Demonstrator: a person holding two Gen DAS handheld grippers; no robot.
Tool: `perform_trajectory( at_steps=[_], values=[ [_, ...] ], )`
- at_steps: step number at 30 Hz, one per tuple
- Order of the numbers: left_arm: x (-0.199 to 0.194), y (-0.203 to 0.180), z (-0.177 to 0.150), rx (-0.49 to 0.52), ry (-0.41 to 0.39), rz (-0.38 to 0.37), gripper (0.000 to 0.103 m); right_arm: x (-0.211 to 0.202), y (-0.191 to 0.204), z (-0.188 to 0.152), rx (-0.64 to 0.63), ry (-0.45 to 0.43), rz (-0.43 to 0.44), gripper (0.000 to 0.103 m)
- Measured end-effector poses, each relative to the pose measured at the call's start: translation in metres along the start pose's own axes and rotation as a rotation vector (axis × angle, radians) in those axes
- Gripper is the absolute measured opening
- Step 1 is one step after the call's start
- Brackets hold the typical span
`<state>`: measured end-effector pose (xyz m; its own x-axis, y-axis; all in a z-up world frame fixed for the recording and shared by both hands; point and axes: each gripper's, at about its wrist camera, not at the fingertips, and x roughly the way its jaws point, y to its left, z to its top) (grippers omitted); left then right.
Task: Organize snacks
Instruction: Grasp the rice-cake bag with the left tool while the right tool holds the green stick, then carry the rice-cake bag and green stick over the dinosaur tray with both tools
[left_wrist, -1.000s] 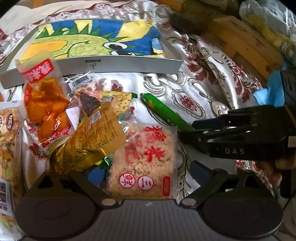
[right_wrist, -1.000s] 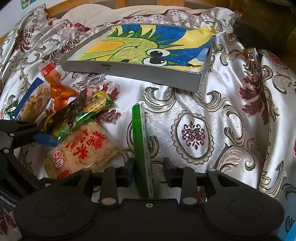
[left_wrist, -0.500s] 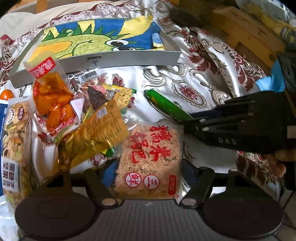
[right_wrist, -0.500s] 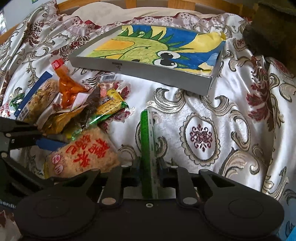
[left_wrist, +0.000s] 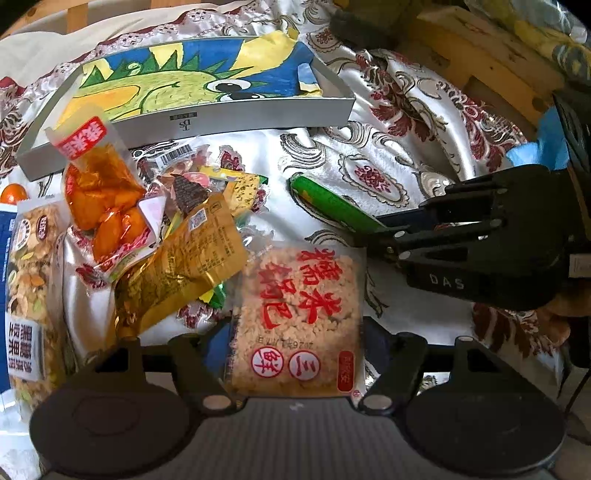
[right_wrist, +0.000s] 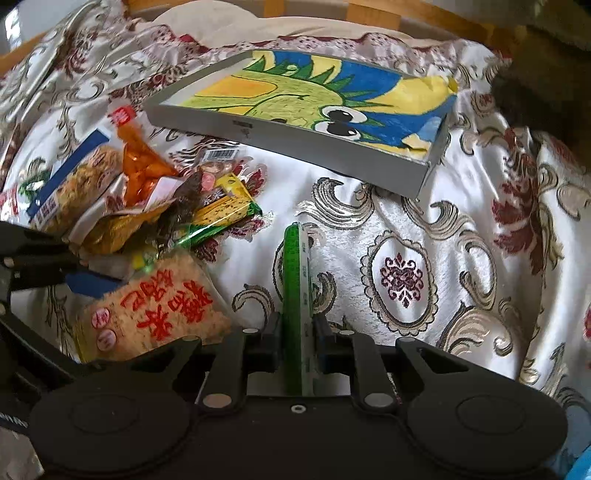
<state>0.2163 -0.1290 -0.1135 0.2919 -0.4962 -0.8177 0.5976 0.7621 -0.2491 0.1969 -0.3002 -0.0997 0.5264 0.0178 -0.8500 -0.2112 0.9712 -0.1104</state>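
Observation:
A clear pack of rice cracker (left_wrist: 295, 314) with red characters lies on the patterned cloth. My left gripper (left_wrist: 295, 334) is shut on it, one pad against each side. A flat green snack pack (right_wrist: 295, 280) stands on edge between the pads of my right gripper (right_wrist: 297, 339), which is shut on its near end. In the left wrist view the green pack (left_wrist: 332, 206) runs up and left from the right gripper (left_wrist: 373, 236). In the right wrist view the rice cracker pack (right_wrist: 159, 306) sits at lower left, with a blue pad of the left gripper's fingers (right_wrist: 92, 284) beside it.
A shallow grey box (left_wrist: 192, 122) lined with a dragon drawing lies behind the snacks. A heap sits on the left: an orange pack (left_wrist: 99, 199), a gold pack (left_wrist: 184, 266), a nut bar (left_wrist: 29, 277) and a yellow-green pack (right_wrist: 225, 210). Wooden furniture (left_wrist: 498, 74) is at far right.
The left jaws have narrowed onto the rice cracker pack. The right jaws have narrowed onto the green pack, which stood loose between them before. Neither hand has shifted much.

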Motion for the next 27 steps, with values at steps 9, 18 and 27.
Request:
perform_trajectory(
  at_steps=[9,18,27],
  values=[
    [-0.033,-0.006,-0.005,-0.018,-0.121,-0.051,0.075,-0.034,0.018,-0.016,-0.181,-0.087,-0.213,0.019],
    [-0.071,-0.008,0.006,-0.079,-0.334,-0.037,0.075,-0.074,0.022,-0.007,-0.165,-0.320,-0.266,0.019],
    [-0.081,0.015,0.054,-0.179,-0.467,0.091,0.075,-0.072,0.018,0.008,-0.184,-0.516,-0.340,0.019]
  ],
)
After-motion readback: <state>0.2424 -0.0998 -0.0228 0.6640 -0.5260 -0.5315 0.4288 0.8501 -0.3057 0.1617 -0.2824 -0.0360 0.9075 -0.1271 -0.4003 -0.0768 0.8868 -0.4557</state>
